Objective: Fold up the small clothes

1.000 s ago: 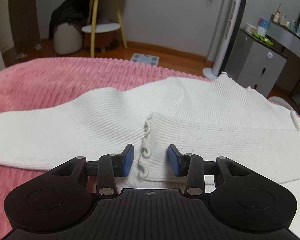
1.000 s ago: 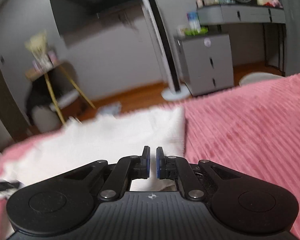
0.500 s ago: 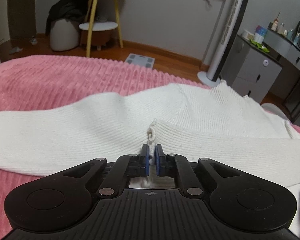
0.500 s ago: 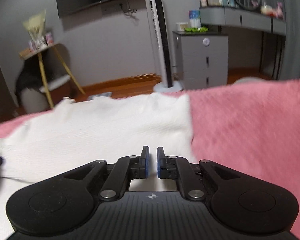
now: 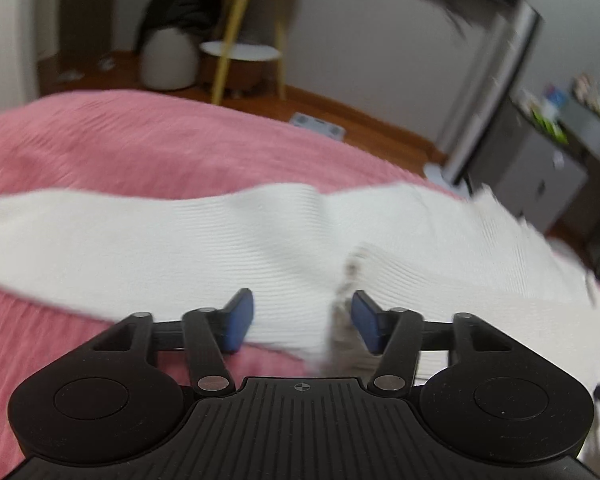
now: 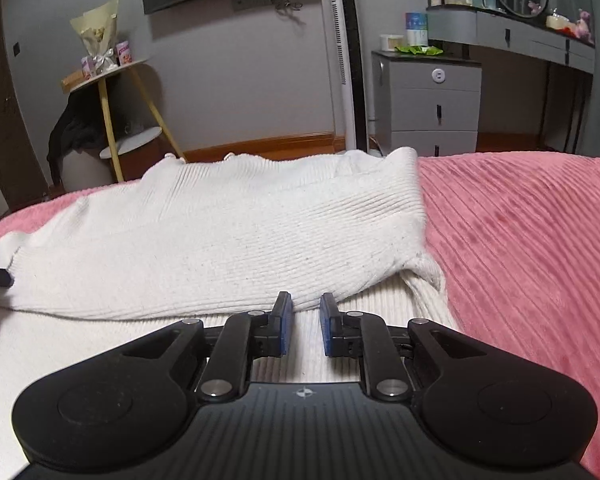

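Underneath, pink ribbed blanket (image 6: 532,240); grey dresser (image 6: 428,104) beyond.

White ribbed-knit sweater (image 6: 228,236) is lying on pink corded bedspread (image 6: 532,240). Both grippers are showing black bodies with 2 blue pads (image 5: 240,320) each. Far grey drawer unit (image 6: 428,108); yellow-legged side table (image 6: 112,92).

Left gripper (image 5: 302,326) jaws reopened (wide), right gripper (image 6: 304,330) parted — sweater (image 6: 220,240) released
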Demonstrator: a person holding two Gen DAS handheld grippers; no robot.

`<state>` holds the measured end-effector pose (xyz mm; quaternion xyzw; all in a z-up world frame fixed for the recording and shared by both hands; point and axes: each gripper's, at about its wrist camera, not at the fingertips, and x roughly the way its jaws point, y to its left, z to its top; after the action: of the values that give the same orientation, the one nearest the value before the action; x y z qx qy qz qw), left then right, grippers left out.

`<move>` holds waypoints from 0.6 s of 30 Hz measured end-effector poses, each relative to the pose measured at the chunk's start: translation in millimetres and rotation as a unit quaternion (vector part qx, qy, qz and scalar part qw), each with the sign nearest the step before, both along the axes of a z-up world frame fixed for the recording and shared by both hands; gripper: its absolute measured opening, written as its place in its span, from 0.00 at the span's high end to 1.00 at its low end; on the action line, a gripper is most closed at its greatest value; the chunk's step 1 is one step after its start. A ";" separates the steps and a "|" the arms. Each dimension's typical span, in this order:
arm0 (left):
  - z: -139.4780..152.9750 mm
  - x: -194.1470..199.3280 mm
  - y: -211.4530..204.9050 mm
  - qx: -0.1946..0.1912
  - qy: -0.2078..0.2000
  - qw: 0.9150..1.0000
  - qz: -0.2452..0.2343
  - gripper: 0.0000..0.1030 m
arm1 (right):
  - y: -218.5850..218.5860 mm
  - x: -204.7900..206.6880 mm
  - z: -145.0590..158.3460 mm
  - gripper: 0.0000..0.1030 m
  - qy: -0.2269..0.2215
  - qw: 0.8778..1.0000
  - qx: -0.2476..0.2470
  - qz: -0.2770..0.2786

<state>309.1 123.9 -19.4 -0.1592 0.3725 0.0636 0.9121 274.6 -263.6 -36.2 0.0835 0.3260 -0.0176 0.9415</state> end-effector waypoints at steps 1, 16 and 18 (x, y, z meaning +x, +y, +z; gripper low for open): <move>-0.1 -6.6 12.9 -0.005 0.000 1.000 0.019 0.39 | 0.9 -1.5 2.9 0.84 -0.005 1.000 0.000 0.001; -22.3 -82.1 239.8 -0.128 -0.032 0.934 0.333 0.67 | 18.2 -10.5 -2.4 0.74 -0.013 0.999 -0.036 -0.006; -27.1 -82.2 252.2 -0.157 -0.047 0.923 0.349 0.69 | 21.2 -14.5 0.3 0.74 -0.012 0.999 -0.034 -0.005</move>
<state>226.9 376.0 -46.4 -0.4233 0.2551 0.3104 0.8120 260.0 -242.4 -35.8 0.0529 0.3139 -0.0325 0.9474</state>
